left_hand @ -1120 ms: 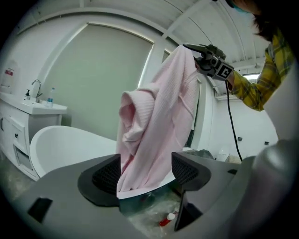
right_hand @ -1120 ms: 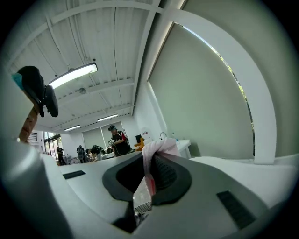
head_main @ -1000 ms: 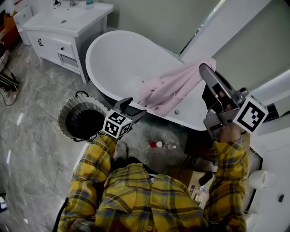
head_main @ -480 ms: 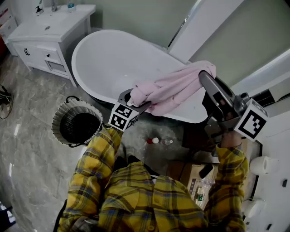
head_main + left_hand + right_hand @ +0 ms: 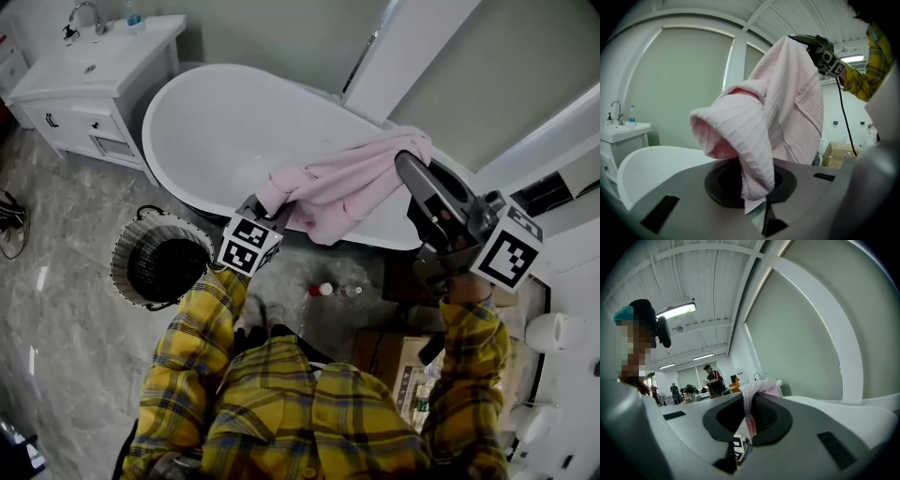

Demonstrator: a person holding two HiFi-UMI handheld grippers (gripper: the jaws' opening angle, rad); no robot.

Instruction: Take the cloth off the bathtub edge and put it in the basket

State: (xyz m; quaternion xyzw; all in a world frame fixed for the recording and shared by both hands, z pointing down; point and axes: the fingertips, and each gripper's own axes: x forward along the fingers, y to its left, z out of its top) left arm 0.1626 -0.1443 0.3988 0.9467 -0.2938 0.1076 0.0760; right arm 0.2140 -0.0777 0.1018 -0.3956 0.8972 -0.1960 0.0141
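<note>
A pink ribbed cloth (image 5: 342, 187) hangs in the middle of the head view, stretched between the two tools above the near rim of the white oval bathtub (image 5: 211, 122); its lower fold sags toward that rim, and whether it rests there cannot be told. The left tool (image 5: 267, 212) has just been closing its jaws and now pinches the cloth's bunched left end, which in the left gripper view rises as a pink hood (image 5: 740, 136) from between the jaws; the right tool (image 5: 405, 161) is pressed together on the cloth's upper right corner, with a thin fold (image 5: 754, 394) standing up from its jaws. At the left of the frame, on the grey marble floor (image 5: 66, 309), stands the round woven basket (image 5: 129, 246), well apart from the cloth; its inside is too dark to read. A white vanity with a sink (image 5: 94, 70) fills the upper left corner.
</note>
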